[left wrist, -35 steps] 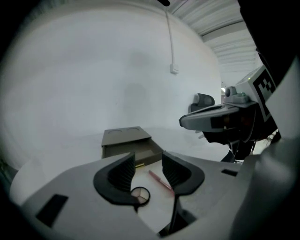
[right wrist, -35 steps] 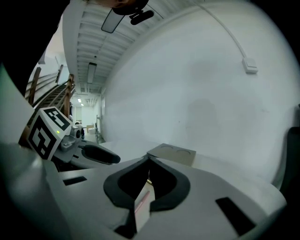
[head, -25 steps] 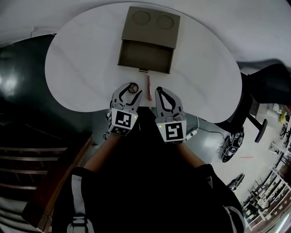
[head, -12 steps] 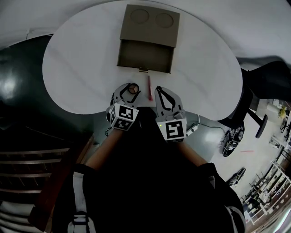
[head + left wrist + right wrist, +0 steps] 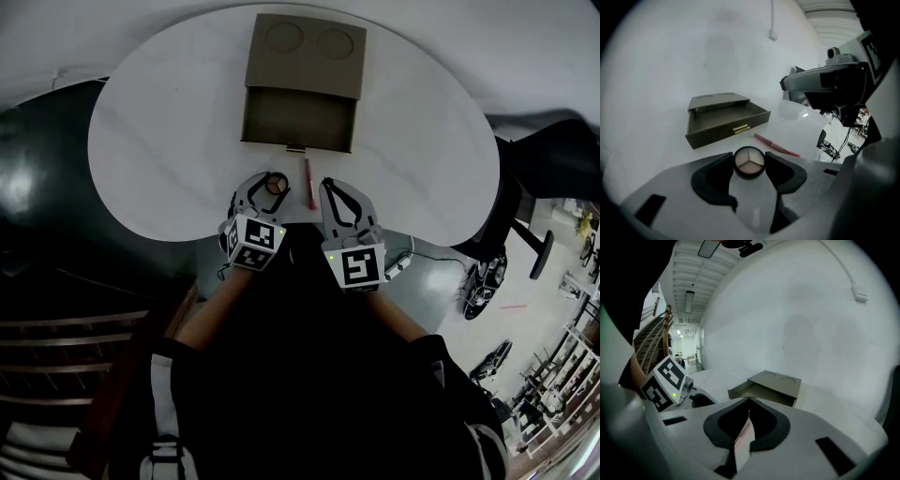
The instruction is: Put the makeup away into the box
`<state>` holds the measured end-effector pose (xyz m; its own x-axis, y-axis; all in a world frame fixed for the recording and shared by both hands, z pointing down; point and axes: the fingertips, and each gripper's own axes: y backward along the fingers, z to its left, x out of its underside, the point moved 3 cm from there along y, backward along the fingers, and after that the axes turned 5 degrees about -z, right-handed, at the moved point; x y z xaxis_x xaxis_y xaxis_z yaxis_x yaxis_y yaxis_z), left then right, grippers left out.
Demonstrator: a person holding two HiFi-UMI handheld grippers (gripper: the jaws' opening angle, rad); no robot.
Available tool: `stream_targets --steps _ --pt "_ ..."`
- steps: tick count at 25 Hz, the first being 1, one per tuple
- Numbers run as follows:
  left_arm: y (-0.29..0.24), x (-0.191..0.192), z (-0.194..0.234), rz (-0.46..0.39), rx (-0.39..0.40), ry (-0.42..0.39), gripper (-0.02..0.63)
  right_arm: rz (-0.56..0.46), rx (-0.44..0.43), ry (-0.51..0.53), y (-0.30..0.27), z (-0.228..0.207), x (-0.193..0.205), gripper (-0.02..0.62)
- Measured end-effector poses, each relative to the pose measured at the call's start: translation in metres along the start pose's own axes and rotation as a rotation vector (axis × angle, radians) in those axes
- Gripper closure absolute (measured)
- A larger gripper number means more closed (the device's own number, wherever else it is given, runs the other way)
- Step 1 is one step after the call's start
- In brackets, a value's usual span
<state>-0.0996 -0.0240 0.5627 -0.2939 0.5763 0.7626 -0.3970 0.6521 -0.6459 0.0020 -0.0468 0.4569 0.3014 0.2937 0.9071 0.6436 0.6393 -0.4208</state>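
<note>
The round black three-shade eyeshadow compact [image 5: 749,162] sits on the white round table [image 5: 169,131] between the tips of your left gripper [image 5: 269,181]. Its jaws have just been closing, and both tips appear to bear on the compact's rim. Your right gripper [image 5: 749,400] is clenched tip to tip and holds nothing. The slim red makeup pencil [image 5: 307,182] lies between the two grippers, with its long axis pointing at the open drawer [image 5: 298,117] of the olive-brown box [image 5: 300,70]. Count: one compact, one pencil, one box, two grippers.
</note>
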Motion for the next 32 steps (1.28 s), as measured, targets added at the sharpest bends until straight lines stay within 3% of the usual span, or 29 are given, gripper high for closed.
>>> stream_targets --steps 13,32 --pt "0.002 -0.076 0.024 -0.155 -0.006 -0.033 0.390 -0.019 0.037 -0.007 -0.016 -0.013 -0.016 0.572" --pt "-0.059 -0.115 0.067 -0.111 0.048 -0.066 0.390 0.012 0.064 -0.041 -0.060 -0.044 -0.023 0.574"
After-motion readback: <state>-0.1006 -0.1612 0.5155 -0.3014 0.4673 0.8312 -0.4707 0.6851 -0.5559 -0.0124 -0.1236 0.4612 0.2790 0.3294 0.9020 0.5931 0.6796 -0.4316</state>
